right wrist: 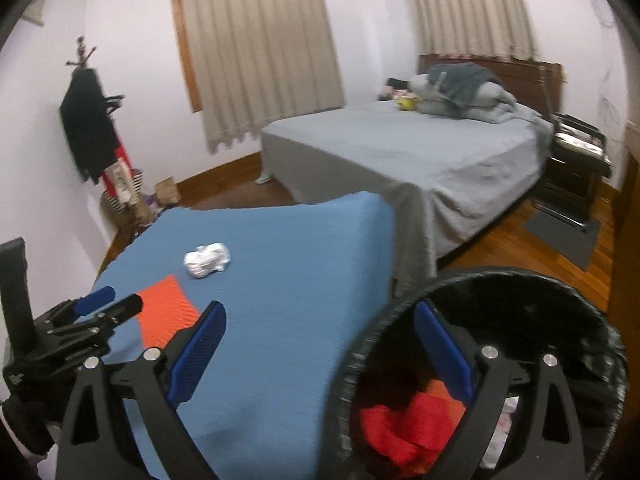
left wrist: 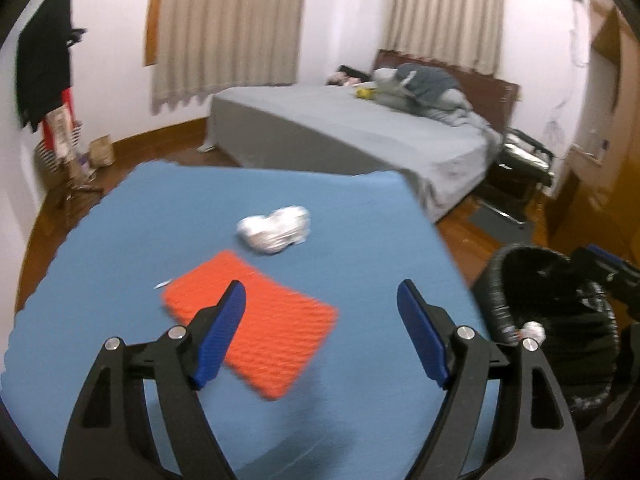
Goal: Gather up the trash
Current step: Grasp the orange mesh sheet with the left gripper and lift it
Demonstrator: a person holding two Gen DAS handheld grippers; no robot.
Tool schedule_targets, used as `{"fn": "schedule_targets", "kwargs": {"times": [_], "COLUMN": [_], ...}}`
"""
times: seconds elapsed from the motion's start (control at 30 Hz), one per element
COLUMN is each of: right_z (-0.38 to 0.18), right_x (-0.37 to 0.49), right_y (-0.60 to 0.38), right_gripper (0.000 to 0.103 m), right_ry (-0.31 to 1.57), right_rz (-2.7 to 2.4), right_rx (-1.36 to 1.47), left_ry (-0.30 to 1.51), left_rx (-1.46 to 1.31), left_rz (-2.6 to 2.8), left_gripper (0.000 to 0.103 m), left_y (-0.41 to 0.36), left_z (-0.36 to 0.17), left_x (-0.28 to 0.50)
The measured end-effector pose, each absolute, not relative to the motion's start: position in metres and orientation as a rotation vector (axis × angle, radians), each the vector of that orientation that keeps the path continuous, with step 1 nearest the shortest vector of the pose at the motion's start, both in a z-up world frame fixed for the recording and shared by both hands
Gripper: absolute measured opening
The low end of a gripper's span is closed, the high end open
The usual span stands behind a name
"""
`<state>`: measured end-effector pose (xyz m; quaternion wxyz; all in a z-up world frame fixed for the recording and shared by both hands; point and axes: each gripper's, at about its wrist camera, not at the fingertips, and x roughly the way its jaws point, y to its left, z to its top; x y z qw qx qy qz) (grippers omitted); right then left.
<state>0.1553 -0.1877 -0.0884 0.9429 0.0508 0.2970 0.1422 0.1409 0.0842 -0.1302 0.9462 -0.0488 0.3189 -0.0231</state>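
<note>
Left wrist view shows our left hand-held gripper (left wrist: 320,336) spread wide and empty above the orange mat (left wrist: 256,320), so we judge it may miss the crumpled tissue (left wrist: 276,229) toward the bench's far edge.

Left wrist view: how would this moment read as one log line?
left hand-held gripper: open, empty | over orange pad | white wad on blue table | bin beside table
</note>
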Motion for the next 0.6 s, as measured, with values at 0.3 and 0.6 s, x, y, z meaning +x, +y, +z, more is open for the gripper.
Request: {"fn": "schedule_targets", "kwargs": {"times": [0.3, 0.6], "right_z": [-0.11, -0.127], "right_x": [0.179, 0.186], "right_y": [-0.127, -0.101], "right_gripper": [0.093, 0.093], "right_ry": [0.647, 0.687], "right_rz": [0.373, 0.414], "right_rx": [0.058, 0.029], "left_ry": [0.725, 0.796], "left_rx": [-0.135, -0.163], "left_rz": [0.046, 0.07], "left_gripper": [0.076, 0.076], "left_y": [0.129, 0.141], "left_z": [-0.16, -0.186], "left_x": [0.152, 0.17]}}
